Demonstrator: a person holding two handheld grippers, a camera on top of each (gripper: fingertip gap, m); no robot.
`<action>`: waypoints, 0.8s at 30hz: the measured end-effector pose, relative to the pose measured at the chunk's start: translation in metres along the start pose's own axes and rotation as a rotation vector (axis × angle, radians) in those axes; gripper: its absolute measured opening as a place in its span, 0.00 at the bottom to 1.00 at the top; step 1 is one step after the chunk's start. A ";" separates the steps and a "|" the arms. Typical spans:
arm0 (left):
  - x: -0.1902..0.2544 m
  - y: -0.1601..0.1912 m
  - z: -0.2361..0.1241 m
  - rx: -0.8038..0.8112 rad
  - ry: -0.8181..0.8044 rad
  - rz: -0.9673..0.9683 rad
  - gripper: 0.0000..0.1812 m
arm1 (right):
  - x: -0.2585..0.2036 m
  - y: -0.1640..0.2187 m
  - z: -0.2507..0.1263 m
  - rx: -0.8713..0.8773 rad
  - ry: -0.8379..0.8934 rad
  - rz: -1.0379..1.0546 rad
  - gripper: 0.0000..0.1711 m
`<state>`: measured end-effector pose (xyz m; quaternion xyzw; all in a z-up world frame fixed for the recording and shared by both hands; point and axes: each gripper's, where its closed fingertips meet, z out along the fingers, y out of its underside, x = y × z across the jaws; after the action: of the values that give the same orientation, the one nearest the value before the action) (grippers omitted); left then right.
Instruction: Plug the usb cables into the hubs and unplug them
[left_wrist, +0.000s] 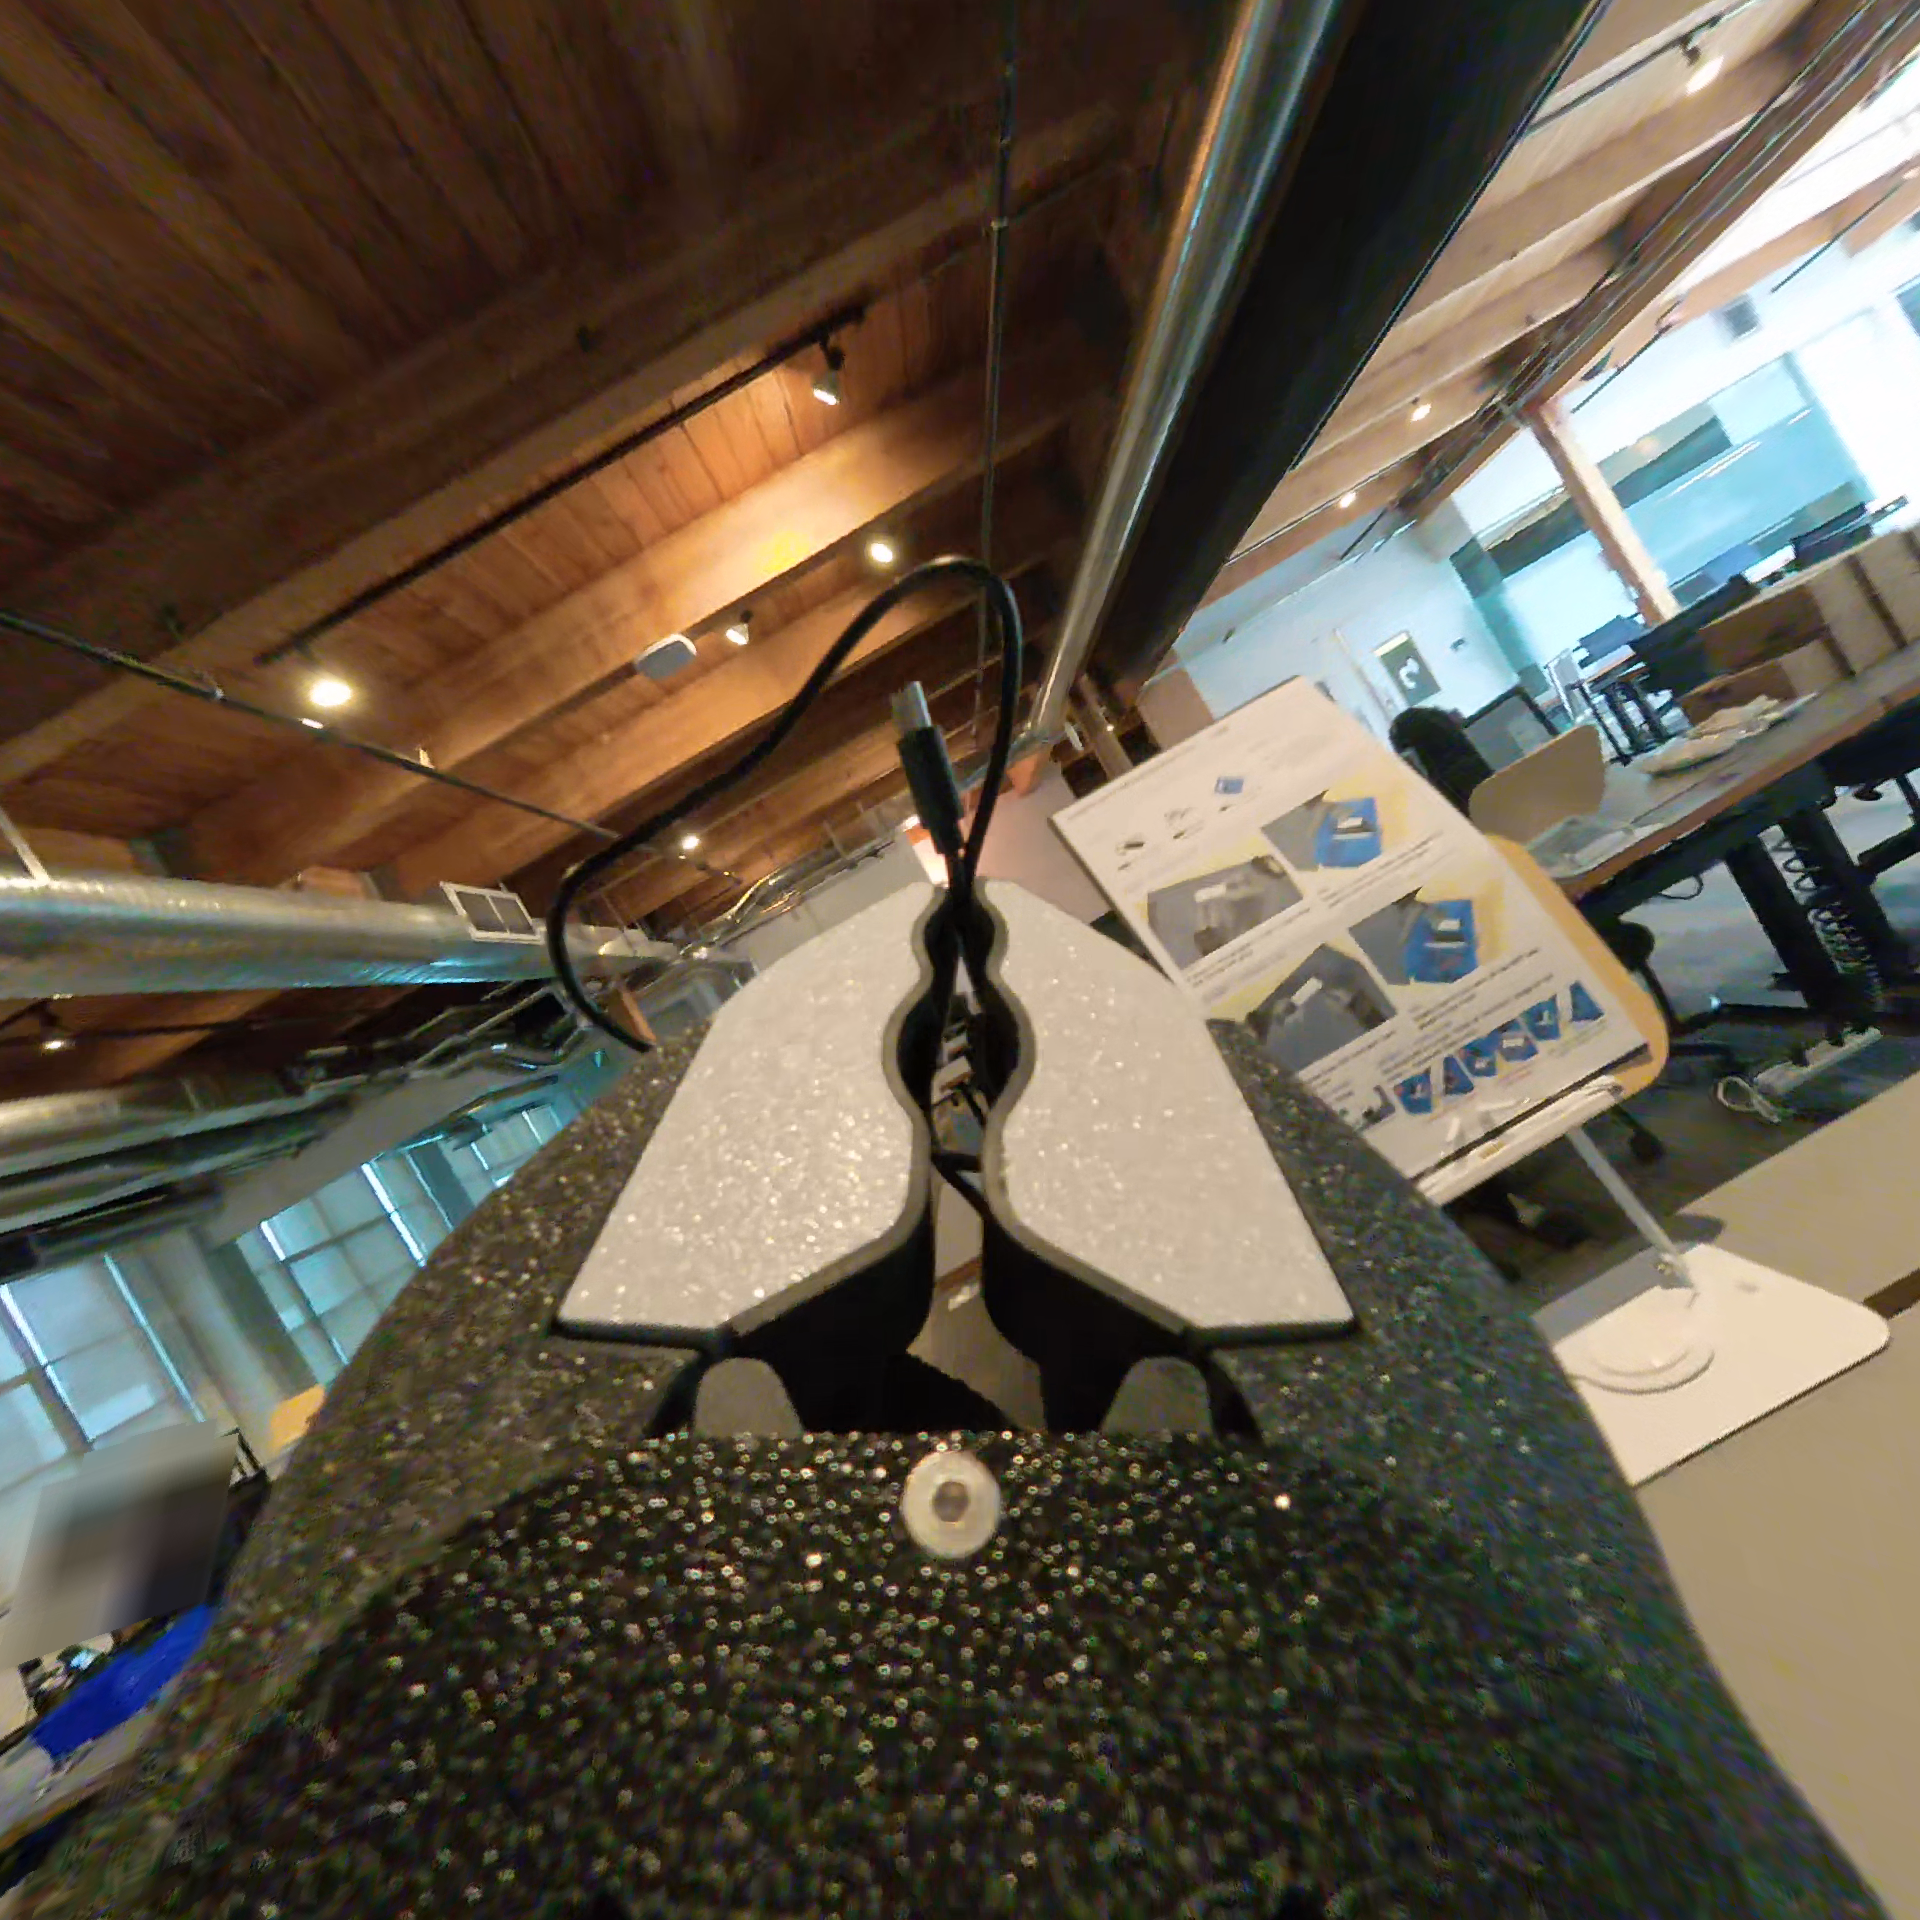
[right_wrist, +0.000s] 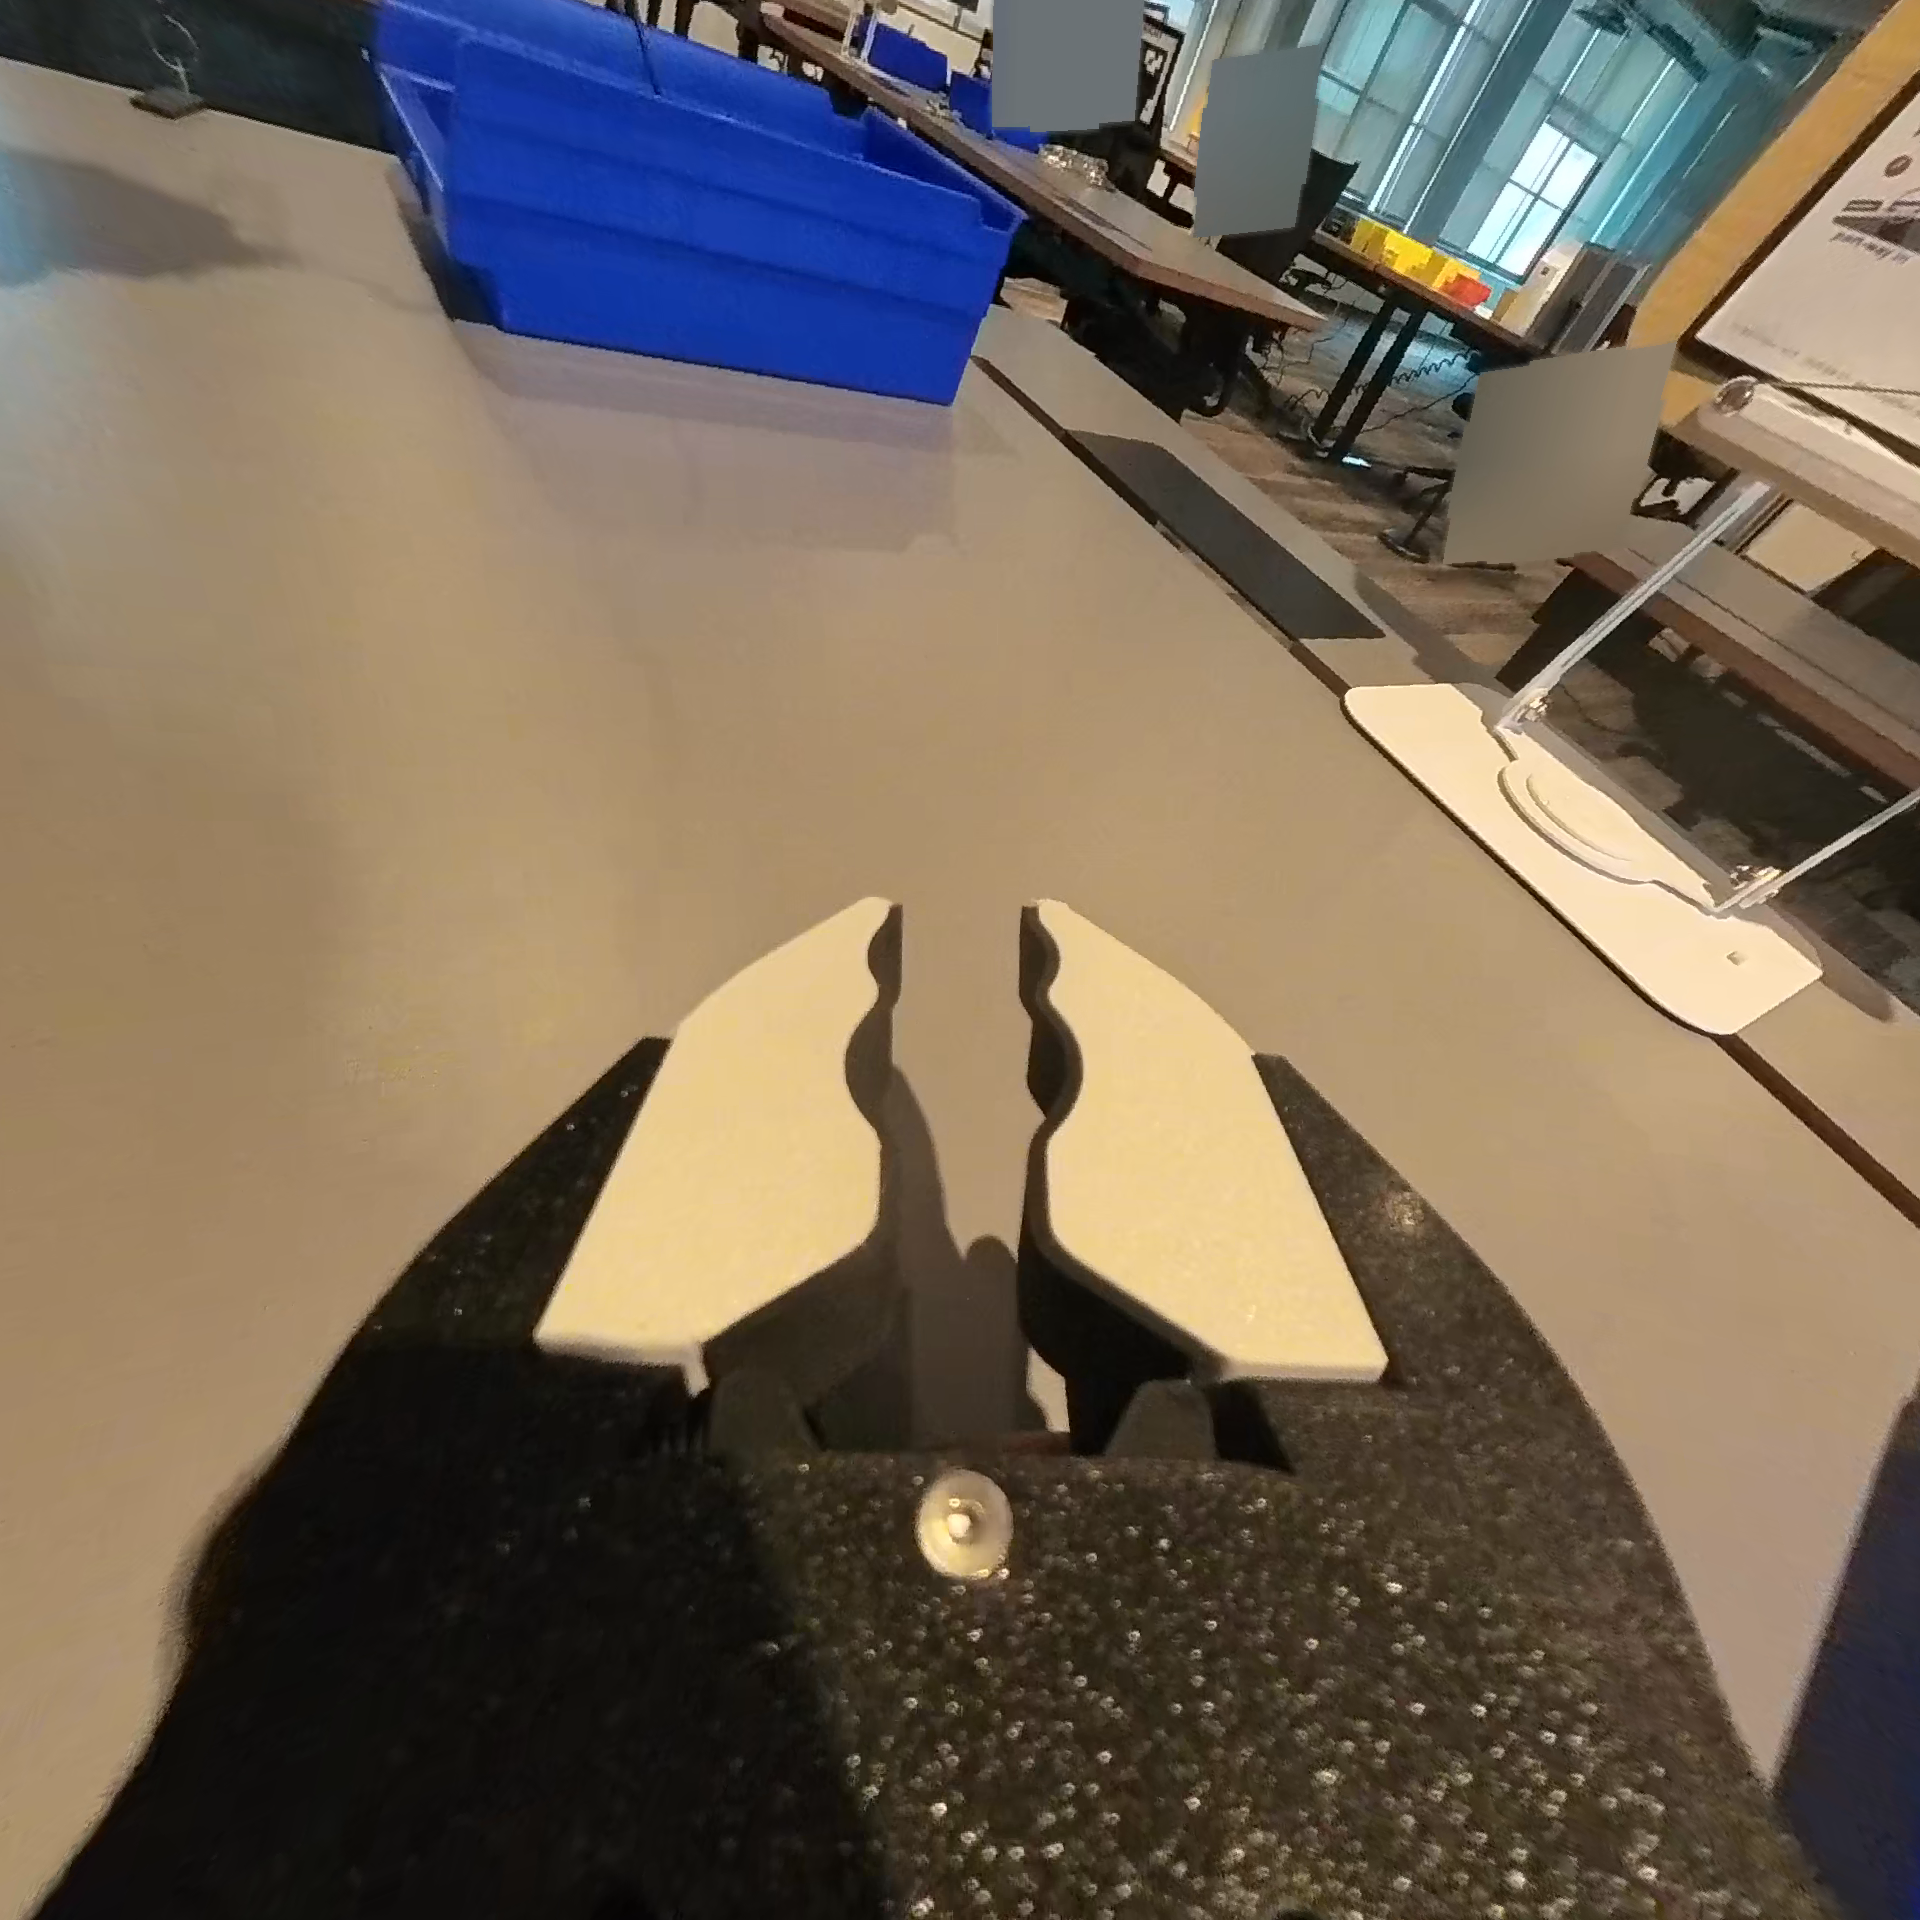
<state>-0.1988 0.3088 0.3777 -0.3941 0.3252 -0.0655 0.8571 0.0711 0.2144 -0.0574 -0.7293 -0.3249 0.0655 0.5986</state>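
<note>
Black usb cable (left_wrist: 940, 800) pinched in raised left gripper (left_wrist: 961, 914), right gripper (right_wrist: 961, 914) spread

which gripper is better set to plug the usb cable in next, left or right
Left, probably. The left gripper is shut on the black usb cable, its plug sticking out past the fingertips. The right gripper is open and empty over the bare grey table. No hub is visible.

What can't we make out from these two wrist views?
- Hubs: in neither view.
- USB cable: left wrist view; its far end drops behind the left gripper.
- Blue bins: right wrist view; contents hidden by their walls.
- Sign board: right wrist view crops it at the frame edge.
</note>
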 end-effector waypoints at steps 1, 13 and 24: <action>0.002 -0.008 0.004 0.003 0.009 0.001 0.01 | 0.000 0.000 0.000 -0.001 0.000 -0.001 0.13; 0.005 -0.086 0.055 0.047 0.068 0.064 0.01 | 0.000 0.000 0.000 0.000 0.001 0.002 0.13; 0.009 -0.074 0.048 0.038 0.097 0.042 0.01 | -0.001 -0.003 0.007 0.004 -0.009 0.017 0.13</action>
<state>-0.1518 0.2856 0.4497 -0.3672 0.3732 -0.0727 0.8489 0.0657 0.2196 -0.0567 -0.7304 -0.3213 0.0748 0.5981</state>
